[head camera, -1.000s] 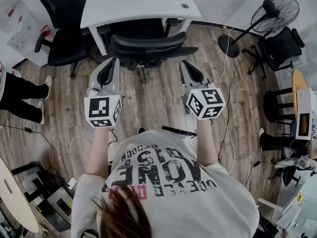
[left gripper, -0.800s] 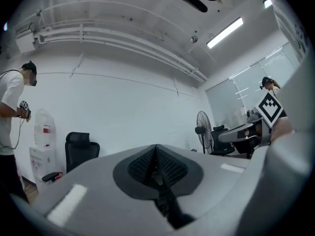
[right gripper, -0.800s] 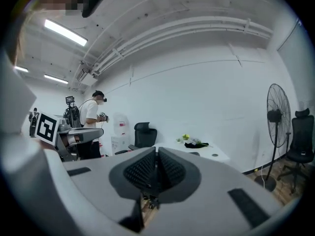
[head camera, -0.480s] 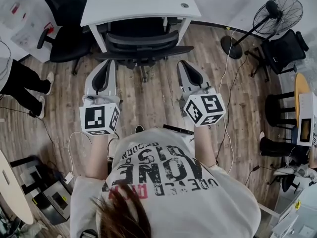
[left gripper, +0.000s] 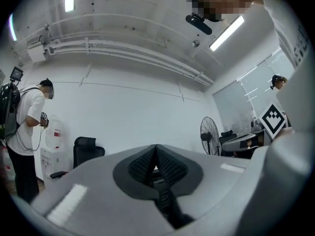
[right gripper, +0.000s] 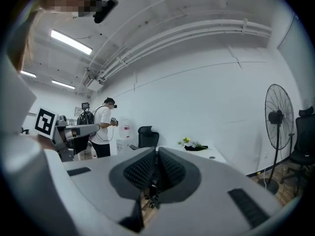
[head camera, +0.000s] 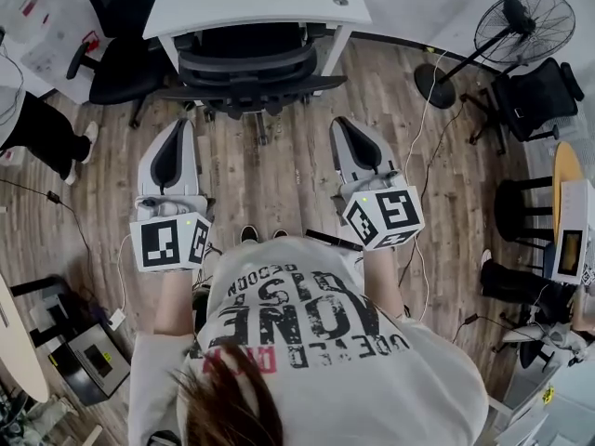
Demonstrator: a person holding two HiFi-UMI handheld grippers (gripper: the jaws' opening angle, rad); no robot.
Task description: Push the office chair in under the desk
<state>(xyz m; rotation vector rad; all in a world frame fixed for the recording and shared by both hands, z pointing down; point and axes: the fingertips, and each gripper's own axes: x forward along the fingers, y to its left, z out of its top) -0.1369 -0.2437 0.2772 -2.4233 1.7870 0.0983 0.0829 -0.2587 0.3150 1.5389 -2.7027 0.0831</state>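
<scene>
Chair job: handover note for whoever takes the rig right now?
Left gripper: shut, empty, clear of the chair.
Right gripper: shut, empty, also clear of it.
Chair: seat under the desk, backrest at the desk's front edge.
Done: chair looks pushed in.
Left: probably nothing; nudge it only if it should sit deeper.

Open floor (head camera: 279, 175) reaches the office chair (head camera: 246, 63), which fills the desk (head camera: 251, 3) gap.
</scene>
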